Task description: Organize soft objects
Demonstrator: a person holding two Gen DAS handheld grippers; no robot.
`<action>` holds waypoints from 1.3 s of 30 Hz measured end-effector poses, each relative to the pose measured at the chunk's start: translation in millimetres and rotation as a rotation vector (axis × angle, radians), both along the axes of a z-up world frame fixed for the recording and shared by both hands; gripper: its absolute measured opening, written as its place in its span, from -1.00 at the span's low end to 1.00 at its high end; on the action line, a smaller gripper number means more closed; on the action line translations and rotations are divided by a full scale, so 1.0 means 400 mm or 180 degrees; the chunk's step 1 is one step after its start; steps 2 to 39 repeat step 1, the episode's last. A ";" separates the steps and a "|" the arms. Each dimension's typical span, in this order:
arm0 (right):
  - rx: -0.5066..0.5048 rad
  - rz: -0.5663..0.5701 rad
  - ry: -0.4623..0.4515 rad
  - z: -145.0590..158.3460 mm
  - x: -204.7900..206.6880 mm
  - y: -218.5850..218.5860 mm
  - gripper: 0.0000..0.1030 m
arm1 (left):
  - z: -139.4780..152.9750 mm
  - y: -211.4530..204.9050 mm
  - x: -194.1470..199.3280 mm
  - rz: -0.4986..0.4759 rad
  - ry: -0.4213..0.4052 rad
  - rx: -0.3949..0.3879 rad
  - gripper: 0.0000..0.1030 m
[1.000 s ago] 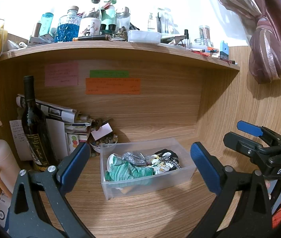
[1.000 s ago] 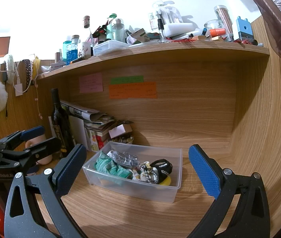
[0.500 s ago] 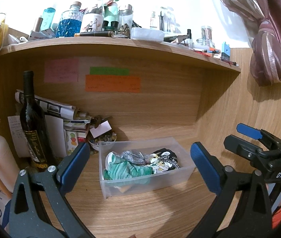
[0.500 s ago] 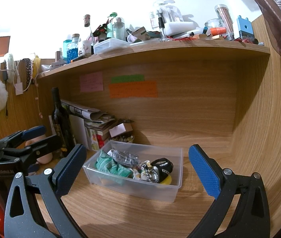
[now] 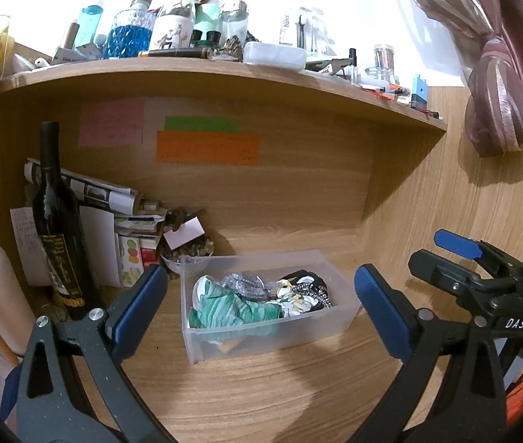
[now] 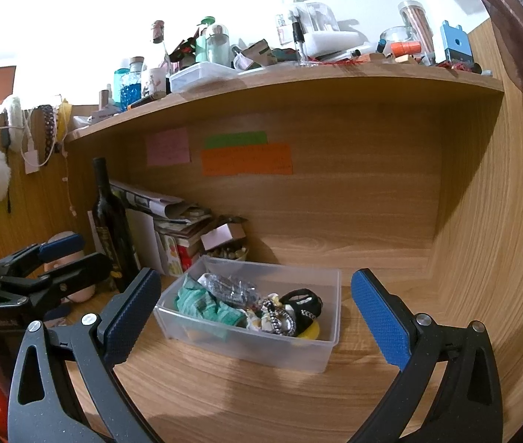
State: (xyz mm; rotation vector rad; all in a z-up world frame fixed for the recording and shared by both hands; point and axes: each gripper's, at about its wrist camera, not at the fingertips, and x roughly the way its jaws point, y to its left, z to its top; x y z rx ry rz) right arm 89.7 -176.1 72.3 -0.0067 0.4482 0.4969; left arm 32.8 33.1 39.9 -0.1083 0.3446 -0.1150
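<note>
Left wrist view, plastic bin [image 5: 339, 317] unmoved, both grippers still spread empty

"DAS" stands in white on the right gripper [image 5: 457, 254]; the sticky notes' [image 5: 207, 147] writing is too faint to read.

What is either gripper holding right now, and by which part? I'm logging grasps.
Nothing: the left gripper and right gripper are both open and empty, short of the clear plastic bin.
</note>
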 end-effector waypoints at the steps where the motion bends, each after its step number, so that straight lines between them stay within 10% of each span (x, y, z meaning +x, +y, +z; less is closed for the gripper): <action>1: 0.0002 -0.0001 0.0009 -0.002 0.002 -0.002 1.00 | -0.003 0.003 0.002 -0.0002 0.0018 -0.0001 1.00; 39: 0.0002 -0.0001 0.0009 -0.002 0.002 -0.002 1.00 | -0.003 0.003 0.002 -0.0002 0.0018 -0.0001 1.00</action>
